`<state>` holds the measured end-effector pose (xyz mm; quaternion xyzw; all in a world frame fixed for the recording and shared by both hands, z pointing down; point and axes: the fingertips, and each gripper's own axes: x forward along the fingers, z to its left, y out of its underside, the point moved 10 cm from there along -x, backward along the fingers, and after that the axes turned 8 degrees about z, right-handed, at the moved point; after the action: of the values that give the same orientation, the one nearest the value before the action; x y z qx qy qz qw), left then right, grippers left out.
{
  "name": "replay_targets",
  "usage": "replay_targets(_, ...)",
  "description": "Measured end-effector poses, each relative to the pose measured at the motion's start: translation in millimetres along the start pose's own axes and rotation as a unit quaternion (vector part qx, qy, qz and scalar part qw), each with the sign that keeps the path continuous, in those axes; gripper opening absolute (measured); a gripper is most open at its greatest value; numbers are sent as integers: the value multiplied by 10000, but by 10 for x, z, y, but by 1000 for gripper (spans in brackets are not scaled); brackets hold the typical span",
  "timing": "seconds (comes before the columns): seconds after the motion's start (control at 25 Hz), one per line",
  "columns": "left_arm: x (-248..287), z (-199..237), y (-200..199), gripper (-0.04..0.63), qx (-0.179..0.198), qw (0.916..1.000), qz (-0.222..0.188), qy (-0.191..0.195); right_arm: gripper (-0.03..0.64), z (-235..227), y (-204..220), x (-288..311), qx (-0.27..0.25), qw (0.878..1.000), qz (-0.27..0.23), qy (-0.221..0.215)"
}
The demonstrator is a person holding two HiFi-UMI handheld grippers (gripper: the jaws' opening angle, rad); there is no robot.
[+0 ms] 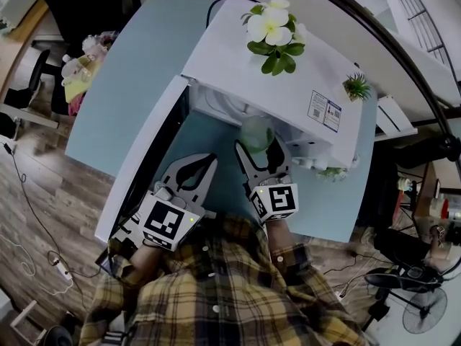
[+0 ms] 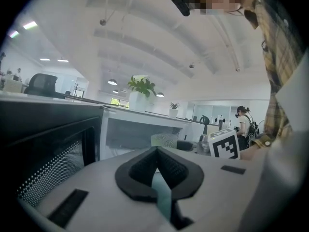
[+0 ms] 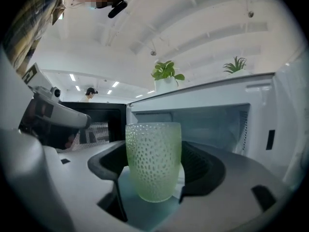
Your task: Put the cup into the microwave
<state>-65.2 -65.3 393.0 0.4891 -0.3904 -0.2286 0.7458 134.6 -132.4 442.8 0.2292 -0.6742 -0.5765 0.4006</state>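
Observation:
A pale green dimpled cup (image 3: 153, 161) stands upright between the pads of my right gripper (image 3: 154, 178), which is shut on it. In the head view the cup (image 1: 257, 132) is held just in front of the open mouth of the white microwave (image 1: 245, 63). The cavity (image 3: 207, 124) lies straight ahead of the cup. The microwave door (image 1: 144, 164) is swung open to the left. My left gripper (image 1: 204, 166) hovers beside the door, shut with nothing in it. Its tips meet in the left gripper view (image 2: 156, 150), where the cup (image 2: 164, 140) shows beyond them.
The microwave stands on a light blue table (image 1: 137, 71). A potted plant with white flowers (image 1: 274, 31) sits on the microwave's top, and a small green plant (image 1: 356, 86) is at its right end. The dark mesh door (image 2: 43, 144) is close on the left.

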Motion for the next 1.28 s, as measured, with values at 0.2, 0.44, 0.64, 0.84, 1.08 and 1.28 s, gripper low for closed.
replay_targets(0.2, 28, -40, 51, -9, 111, 9999, 16, 34, 351, -11, 80, 140, -75, 9999, -49, 48)
replay_targets(0.44, 52, -77, 51, -9, 216, 9997, 79, 105, 351, -26, 131, 332, -142, 9998, 24, 155)
replay_targets(0.64, 70, -72, 54, -9, 232, 9997, 71, 100, 348, -71, 142, 436, -130, 9997, -38, 198)
replay_targets(0.84, 72, -77, 60, -9, 207, 9997, 25, 91, 347, -113, 186, 504, -69, 9996, -79, 263)
replay_targets(1.08, 73, -101, 59, -9, 238, 9996, 35, 123, 345, -184, 242, 575, 46, 9988, -71, 473)
replay_targets(1.28, 93, -144, 60, -9, 288, 9993, 58, 212, 342, -234, 272, 623, 234, 9981, 50, 572)
